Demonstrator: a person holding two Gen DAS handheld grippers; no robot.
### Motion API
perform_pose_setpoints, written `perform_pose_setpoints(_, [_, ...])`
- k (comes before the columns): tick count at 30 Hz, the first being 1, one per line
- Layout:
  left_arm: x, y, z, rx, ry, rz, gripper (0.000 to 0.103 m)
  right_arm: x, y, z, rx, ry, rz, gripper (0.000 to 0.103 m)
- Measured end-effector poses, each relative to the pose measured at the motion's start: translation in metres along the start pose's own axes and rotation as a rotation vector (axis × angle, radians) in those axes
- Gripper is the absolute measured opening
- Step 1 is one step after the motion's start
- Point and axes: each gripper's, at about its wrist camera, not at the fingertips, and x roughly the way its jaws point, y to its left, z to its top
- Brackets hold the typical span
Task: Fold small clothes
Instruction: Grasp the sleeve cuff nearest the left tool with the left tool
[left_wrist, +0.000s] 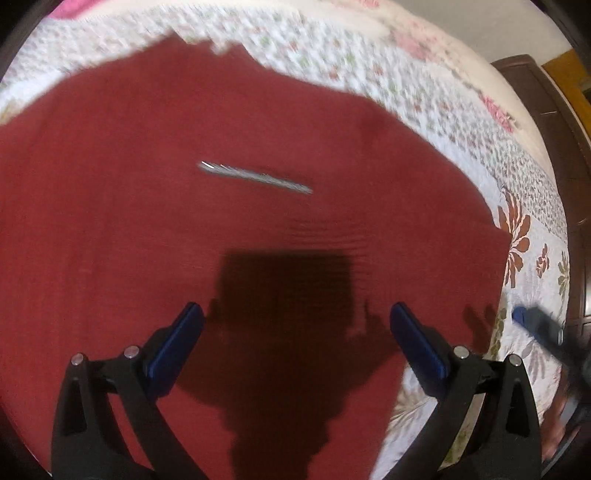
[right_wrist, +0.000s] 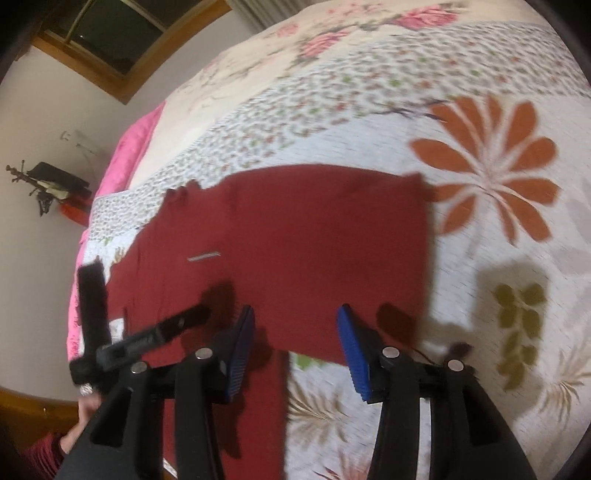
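Both grippers hover spread and empty over the dark red garment (right_wrist: 295, 236) lying flat on the floral bedspread (right_wrist: 480, 258), left gripper (left_wrist: 295, 325) squarely above it, right gripper (right_wrist: 295, 325) nearer its near edge.

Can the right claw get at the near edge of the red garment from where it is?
Probably yes: the right claw is open over the red garment, whose near edge lies flat on the bedspread, uncovered.
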Motion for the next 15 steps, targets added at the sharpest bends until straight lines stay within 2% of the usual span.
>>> perform_pose_setpoints(4, [0.021,-0.018,0.001,-0.025,0.034,-0.027,0.099,-0.007,-0.025,-0.013,0.024,0.003,-0.029,0.048])
perform_pose_setpoints(5, [0.023,-0.021,0.002,-0.026,0.031,-0.028,0.093,-0.008,-0.03,-0.014,0.031,0.004,-0.032,0.048])
perform_pose_setpoints(6, [0.024,-0.024,0.002,-0.028,0.028,-0.028,0.073,-0.009,-0.037,-0.016,0.043,0.005,-0.037,0.048])
perform_pose_setpoints(7, [0.026,-0.028,0.002,-0.032,0.029,-0.028,0.063,-0.01,-0.042,-0.018,0.053,0.005,-0.041,0.048])
perform_pose_setpoints(9, [0.026,-0.03,0.005,-0.049,0.03,-0.091,0.031,-0.013,-0.052,-0.021,0.07,0.004,-0.046,0.048])
perform_pose_setpoints(12, [0.01,-0.034,0.005,-0.066,-0.011,-0.155,0.018,-0.016,-0.058,-0.024,0.072,-0.002,-0.06,0.048])
perform_pose_setpoints(15, [-0.031,-0.039,0.006,-0.039,-0.128,-0.214,0.017,-0.02,-0.059,-0.023,0.073,-0.009,-0.061,0.048])
